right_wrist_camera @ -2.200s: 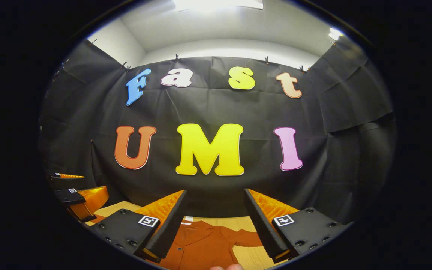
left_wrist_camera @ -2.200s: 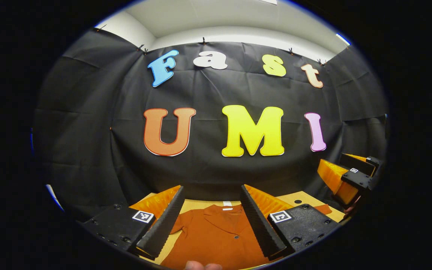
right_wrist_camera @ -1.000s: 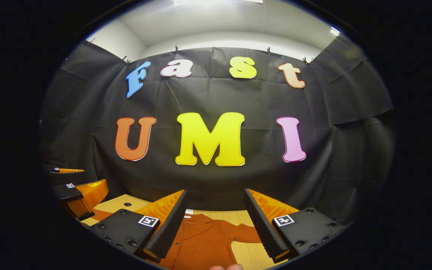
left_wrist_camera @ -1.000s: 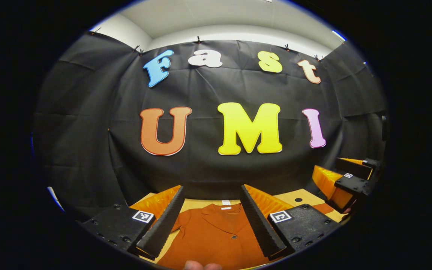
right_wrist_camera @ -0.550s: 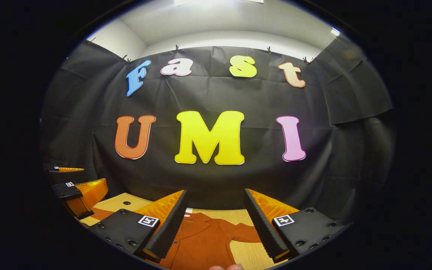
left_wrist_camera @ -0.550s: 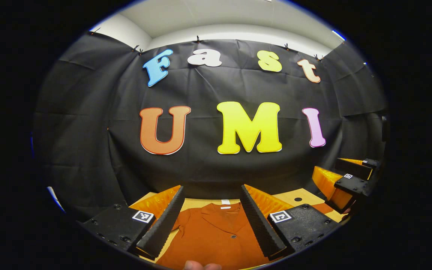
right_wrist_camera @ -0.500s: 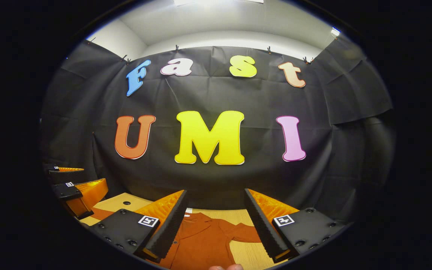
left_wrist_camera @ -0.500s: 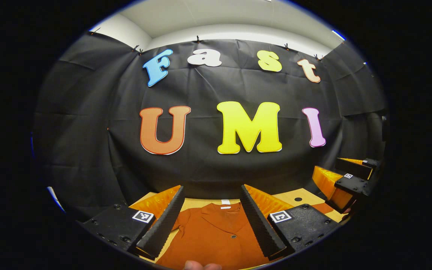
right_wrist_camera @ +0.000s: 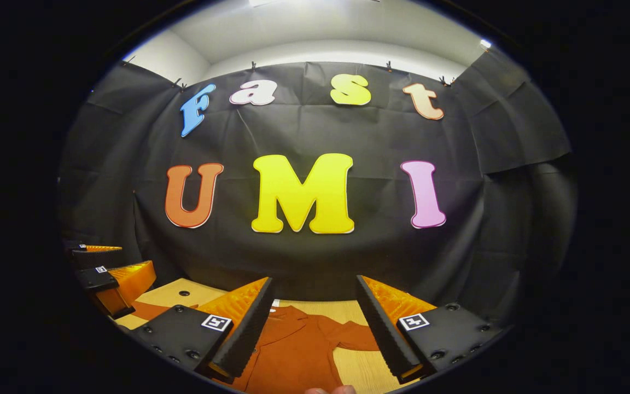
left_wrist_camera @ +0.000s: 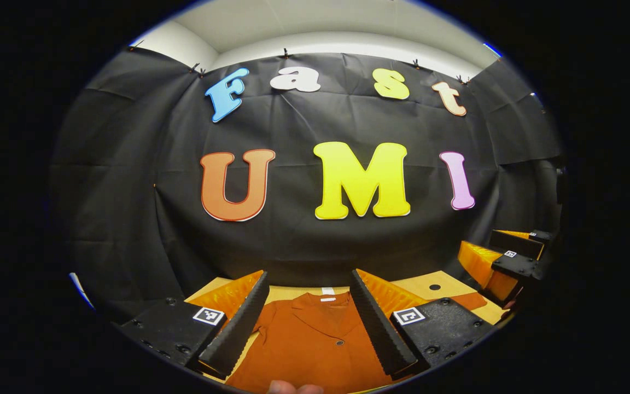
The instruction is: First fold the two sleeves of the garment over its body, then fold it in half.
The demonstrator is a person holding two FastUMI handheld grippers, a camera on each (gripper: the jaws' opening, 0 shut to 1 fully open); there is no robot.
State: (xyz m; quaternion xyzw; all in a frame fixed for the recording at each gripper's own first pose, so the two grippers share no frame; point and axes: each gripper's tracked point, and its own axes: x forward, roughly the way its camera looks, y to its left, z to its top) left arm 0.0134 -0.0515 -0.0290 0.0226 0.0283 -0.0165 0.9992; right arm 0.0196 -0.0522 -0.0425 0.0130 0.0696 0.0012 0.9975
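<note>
A rust-orange buttoned garment (left_wrist_camera: 309, 342) lies flat on a light wooden table (left_wrist_camera: 430, 284), collar toward the black cloth wall. In the left gripper view, my left gripper (left_wrist_camera: 308, 323) hangs open above the garment's chest, nothing between its fingers. The right gripper view has my right gripper (right_wrist_camera: 315, 328) open above the garment (right_wrist_camera: 293, 350), whose one sleeve (right_wrist_camera: 356, 339) spreads out over the table to the right. The right gripper (left_wrist_camera: 503, 268) also shows at the left gripper view's far right edge, and the left gripper (right_wrist_camera: 110, 279) at the right gripper view's far left.
The black cloth wall stands close behind the table's far edge. A small round hole (left_wrist_camera: 434, 287) marks the tabletop. A fingertip of the holding hand (left_wrist_camera: 293, 387) peeks in at the bottom of the left gripper view.
Both views have tipped slightly downward, so a little more of the garment and table shows. Both grippers stay open and hold nothing.
</note>
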